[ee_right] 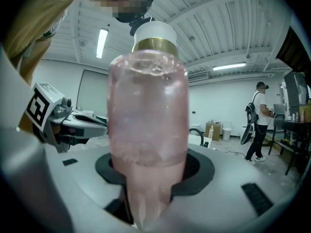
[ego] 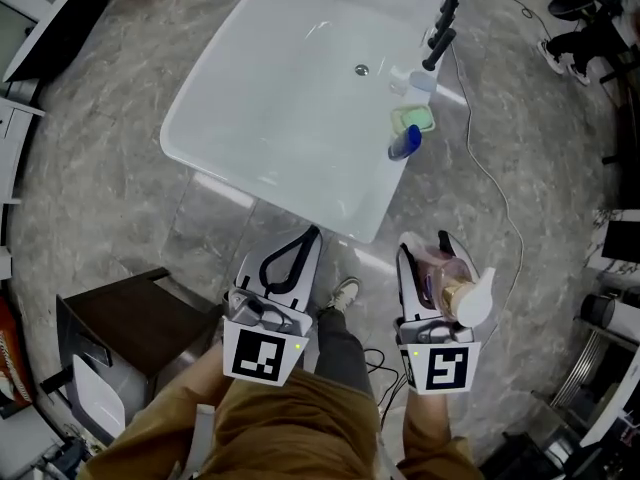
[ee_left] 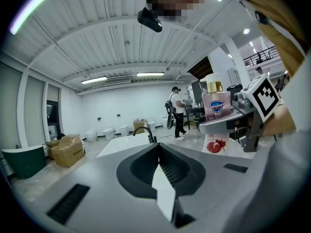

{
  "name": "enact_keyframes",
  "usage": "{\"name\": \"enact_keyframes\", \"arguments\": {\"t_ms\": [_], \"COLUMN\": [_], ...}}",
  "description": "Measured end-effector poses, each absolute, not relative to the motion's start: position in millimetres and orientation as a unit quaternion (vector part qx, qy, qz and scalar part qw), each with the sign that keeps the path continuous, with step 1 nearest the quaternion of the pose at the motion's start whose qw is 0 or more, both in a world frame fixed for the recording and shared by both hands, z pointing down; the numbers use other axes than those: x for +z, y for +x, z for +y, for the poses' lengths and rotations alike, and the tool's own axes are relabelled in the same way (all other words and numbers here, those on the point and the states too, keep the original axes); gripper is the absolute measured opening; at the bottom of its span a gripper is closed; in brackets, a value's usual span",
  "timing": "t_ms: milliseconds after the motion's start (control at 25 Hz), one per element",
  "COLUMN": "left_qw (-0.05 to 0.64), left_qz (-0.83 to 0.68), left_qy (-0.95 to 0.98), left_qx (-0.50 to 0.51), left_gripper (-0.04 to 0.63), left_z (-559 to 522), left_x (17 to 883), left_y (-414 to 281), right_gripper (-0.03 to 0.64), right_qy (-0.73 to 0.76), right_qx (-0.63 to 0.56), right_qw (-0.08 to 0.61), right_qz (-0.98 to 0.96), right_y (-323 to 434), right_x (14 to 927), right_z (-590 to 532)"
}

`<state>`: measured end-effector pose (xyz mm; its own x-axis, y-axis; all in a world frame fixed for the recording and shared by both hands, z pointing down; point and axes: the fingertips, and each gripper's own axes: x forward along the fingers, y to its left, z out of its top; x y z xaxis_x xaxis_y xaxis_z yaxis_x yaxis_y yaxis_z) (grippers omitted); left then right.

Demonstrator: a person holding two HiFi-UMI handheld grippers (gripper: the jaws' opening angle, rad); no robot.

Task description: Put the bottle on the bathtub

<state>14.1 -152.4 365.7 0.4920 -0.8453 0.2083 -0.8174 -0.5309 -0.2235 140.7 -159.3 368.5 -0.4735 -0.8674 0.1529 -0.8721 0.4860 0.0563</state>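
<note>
The white bathtub (ego: 290, 98) stands ahead of me on the marble floor, with a black faucet (ego: 440, 8) at its far right end. My right gripper (ego: 425, 250) is shut on a pink bottle (ego: 452, 273) with a gold collar and a white pump top. In the right gripper view the bottle (ee_right: 148, 115) stands upright between the jaws and fills the middle. My left gripper (ego: 308, 238) is shut with nothing in it, short of the tub's near end; its jaws meet in the left gripper view (ee_left: 158, 152). That view also catches the bottle (ee_left: 216, 106) at the right.
On the tub's right rim sit a small white bottle (ego: 420, 80), a green soap dish (ego: 412, 120) and a blue item (ego: 405, 144). A dark wooden stool (ego: 130, 313) stands at the left. A cable (ego: 490, 168) trails over the floor. A person (ee_right: 257, 120) stands far off.
</note>
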Motion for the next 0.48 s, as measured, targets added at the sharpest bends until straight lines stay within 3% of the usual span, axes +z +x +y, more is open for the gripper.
{"name": "enact_keyframes", "arguments": {"t_ms": [480], "left_qw": [0.022], "left_qz": [0.486], "left_qy": [-0.86], "left_qx": [-0.154], "left_gripper": [0.008], "left_z": [-166], "left_x": [444], "left_y": [22], "right_gripper": [0.218], "right_qy": [0.507], "right_qx": [0.025], "right_qw": [0.091], "right_qz": [-0.857], "right_y": [142], "right_x": [465], "right_z": [-187]}}
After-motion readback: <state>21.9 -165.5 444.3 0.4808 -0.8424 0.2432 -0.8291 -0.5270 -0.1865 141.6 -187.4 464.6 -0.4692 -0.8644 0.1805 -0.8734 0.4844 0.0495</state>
